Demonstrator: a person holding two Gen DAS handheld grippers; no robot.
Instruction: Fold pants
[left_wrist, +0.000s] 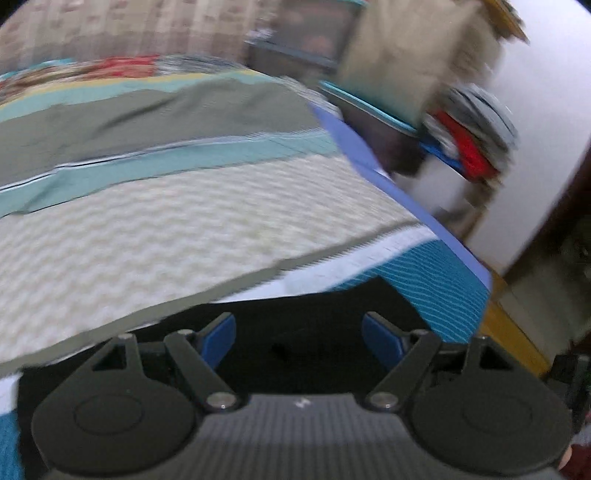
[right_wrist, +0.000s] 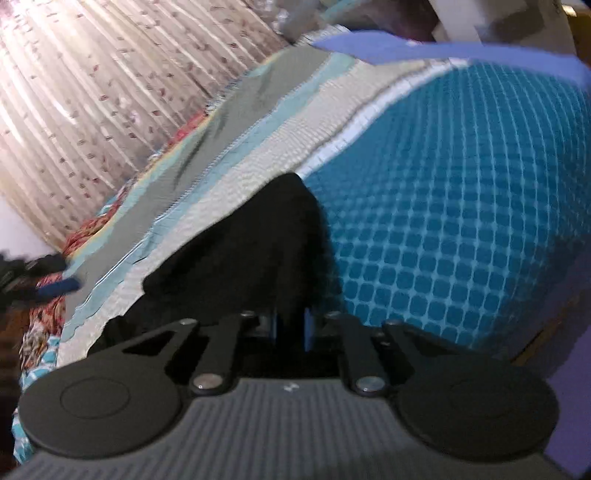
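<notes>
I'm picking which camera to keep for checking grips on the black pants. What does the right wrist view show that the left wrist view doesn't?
Only the right wrist view: the right gripper shut on a raised fold of the black pants, the patterned curtain, and the left gripper's blue fingers at the far left.
Only the left wrist view: the left gripper open with nothing between its pads, and a cluttered shelf.
Both: the pants and the striped bedspread.
</notes>
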